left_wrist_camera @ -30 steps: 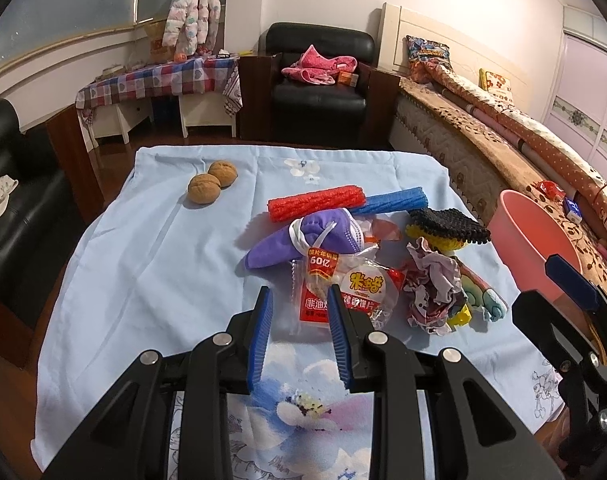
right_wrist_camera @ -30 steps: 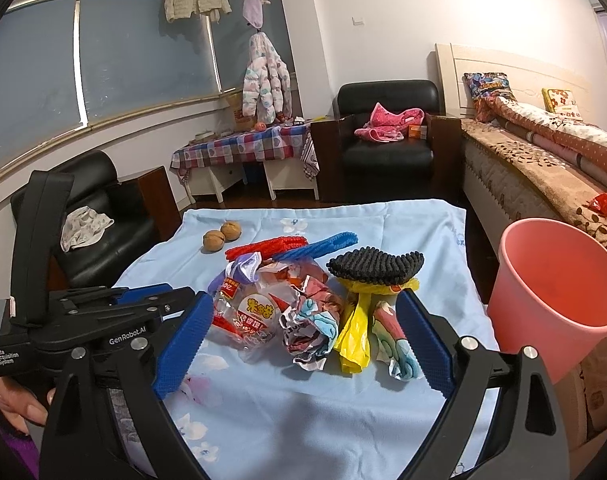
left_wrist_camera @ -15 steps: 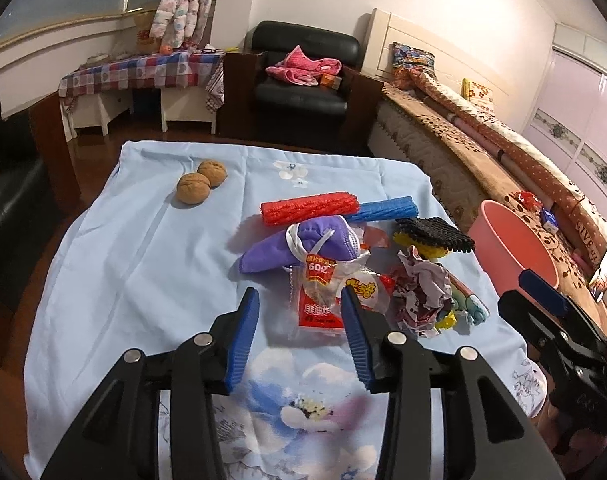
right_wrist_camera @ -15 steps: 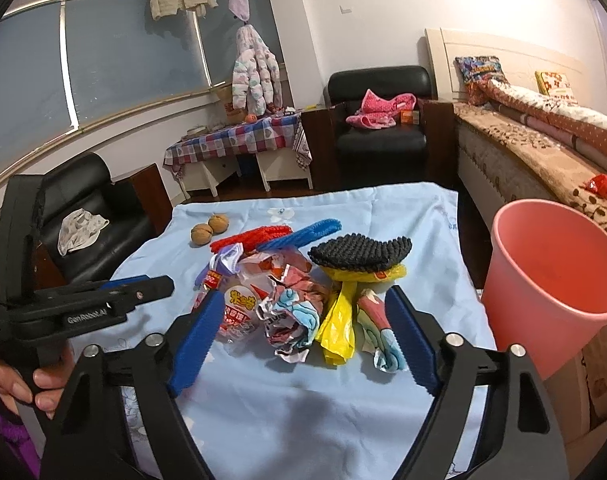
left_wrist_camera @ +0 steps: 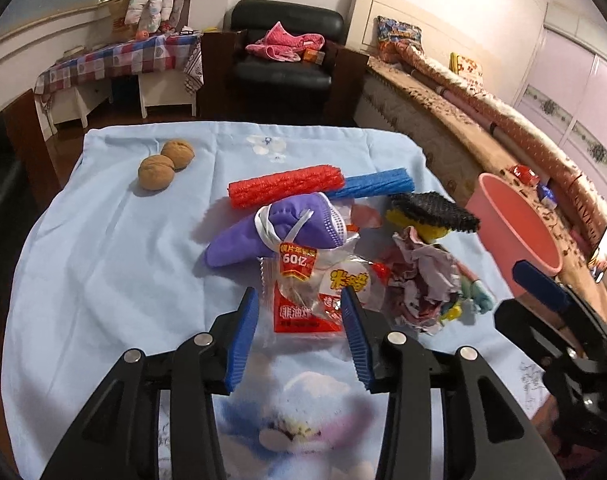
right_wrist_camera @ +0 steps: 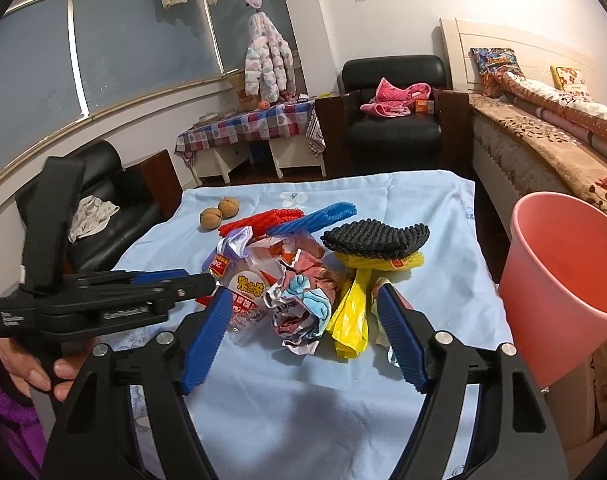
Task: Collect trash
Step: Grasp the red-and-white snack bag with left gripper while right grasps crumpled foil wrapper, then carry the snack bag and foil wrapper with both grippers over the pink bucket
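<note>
Nothing collected yet: both the left hand-held gripper [left_wrist_camera: 299,312] and right hand-held gripper [right_wrist_camera: 303,320] gape empty over the crumpled wrapper pile [right_wrist_camera: 299,300]; the pink plastic bucket [right_wrist_camera: 563,264] looks empty.

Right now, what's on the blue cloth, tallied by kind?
Walnuts: 2
Foam net sleeves, red, blue, black: 3
Purple mask: 1
Snack wrapper: 1
Crumpled paper: 1
Yellow bag: 1
Total: 9
</note>
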